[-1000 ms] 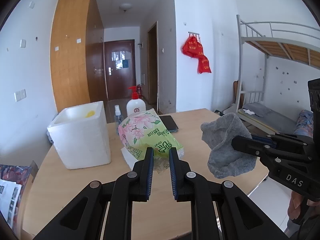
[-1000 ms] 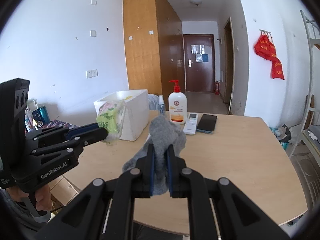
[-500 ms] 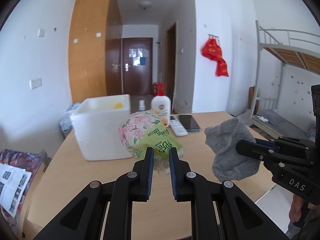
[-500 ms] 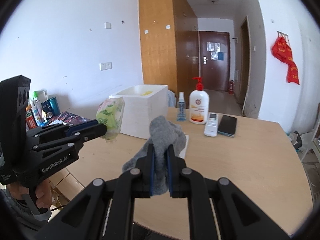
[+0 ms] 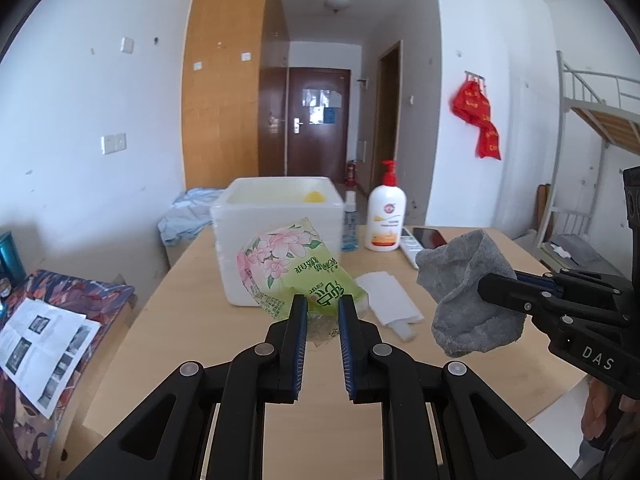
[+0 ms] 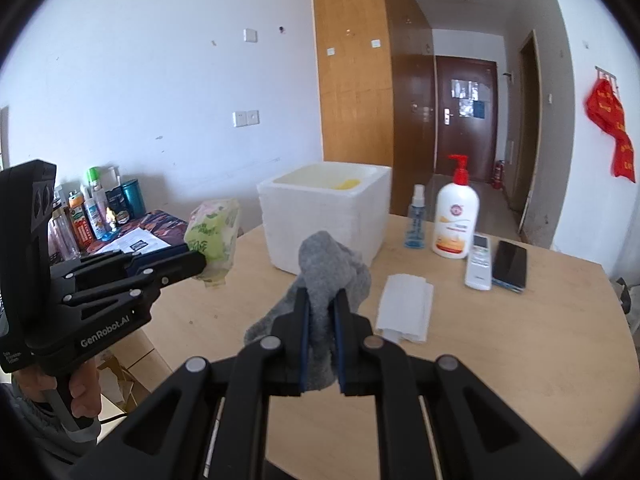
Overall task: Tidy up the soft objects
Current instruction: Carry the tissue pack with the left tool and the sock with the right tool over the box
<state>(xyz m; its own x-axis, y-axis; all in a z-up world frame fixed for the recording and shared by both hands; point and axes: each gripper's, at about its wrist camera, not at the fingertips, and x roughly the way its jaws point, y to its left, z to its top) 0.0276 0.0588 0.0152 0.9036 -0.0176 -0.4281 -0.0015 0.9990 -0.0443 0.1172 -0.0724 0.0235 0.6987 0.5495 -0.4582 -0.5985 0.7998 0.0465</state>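
a green flowery tissue pack is pinched by its crinkled end in the left gripper, jaws nearly closed on it, and it's held up above the wooden table. a grey cloth is clamped tight in the right gripper, also held off the table. behind them a white foam box is seen open-topped, with something yellow lying inside. a pump bottle and small spray bottle are stood just beside it.

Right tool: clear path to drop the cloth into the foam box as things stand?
Probably yes. The right tool is shut on the grey cloth, and the white foam box stands just ahead with its top open. Nothing lies between them; the left tool with its tissue pack sits off to the side.
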